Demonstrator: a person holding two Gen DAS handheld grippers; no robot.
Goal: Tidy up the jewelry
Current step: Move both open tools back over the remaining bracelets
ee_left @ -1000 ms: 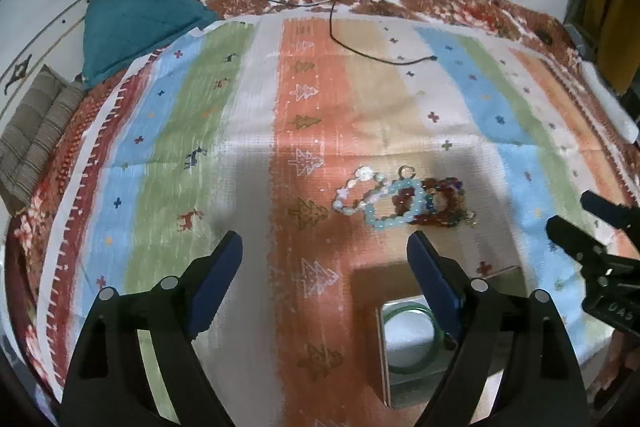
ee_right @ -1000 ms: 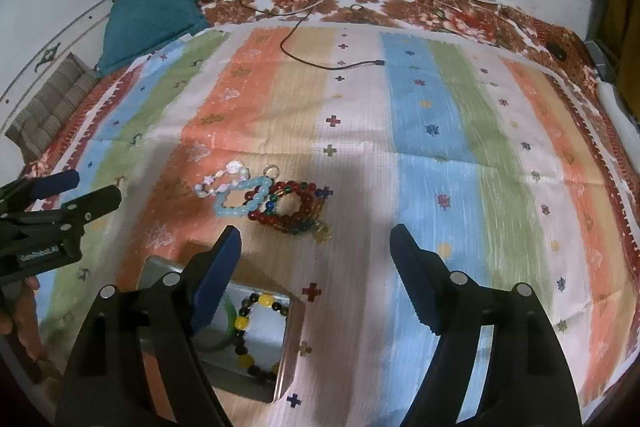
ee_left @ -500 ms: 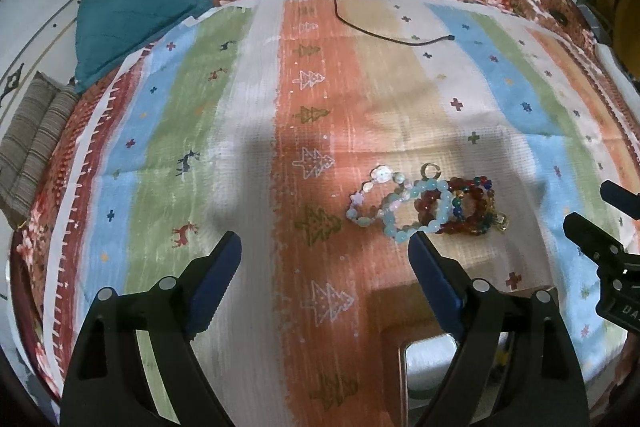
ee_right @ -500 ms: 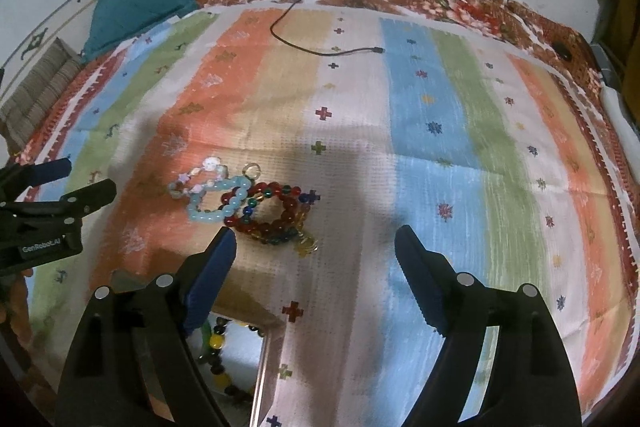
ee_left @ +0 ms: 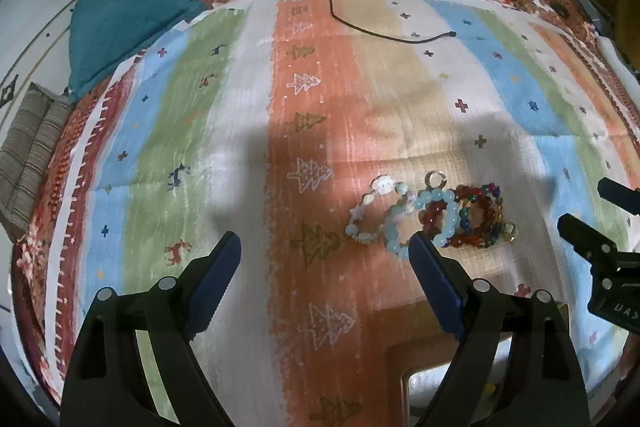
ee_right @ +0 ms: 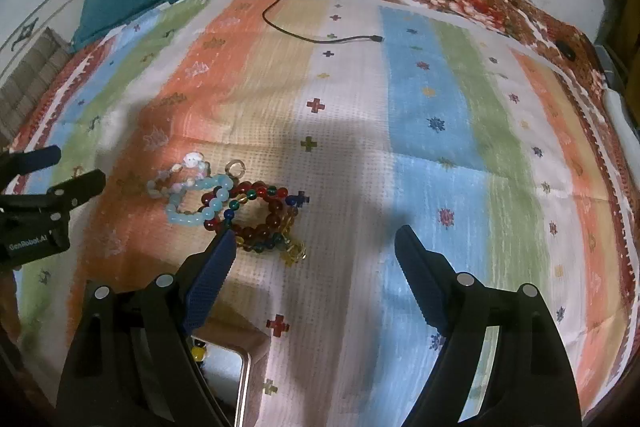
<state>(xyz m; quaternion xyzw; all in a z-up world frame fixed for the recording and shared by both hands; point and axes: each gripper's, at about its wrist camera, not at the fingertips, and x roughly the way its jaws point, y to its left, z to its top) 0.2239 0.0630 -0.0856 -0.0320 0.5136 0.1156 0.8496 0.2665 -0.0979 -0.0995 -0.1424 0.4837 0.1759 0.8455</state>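
Note:
A heap of bead bracelets lies on the striped cloth: a pale white one point(ee_left: 366, 213), a light blue one point(ee_left: 426, 223) and a dark red multicolour one point(ee_left: 478, 223). They also show in the right wrist view: the light blue one point(ee_right: 196, 205), the red one point(ee_right: 260, 215). My left gripper point(ee_left: 324, 261) is open and empty, just short of the heap. My right gripper point(ee_right: 314, 253) is open and empty, the heap by its left finger. A metal tin point(ee_right: 232, 363) holding beads sits at the bottom edge, mostly hidden.
A black cable point(ee_left: 384, 35) lies across the far cloth. A teal cloth point(ee_left: 120, 23) and a striped cushion point(ee_left: 28, 155) sit at the far left. The right gripper shows at the right edge of the left wrist view point(ee_left: 600, 227).
Both grippers have moved forward toward the bracelets, which now sit nearer in view. The tin has slid down to the bottom edge of both views. Both stay open.

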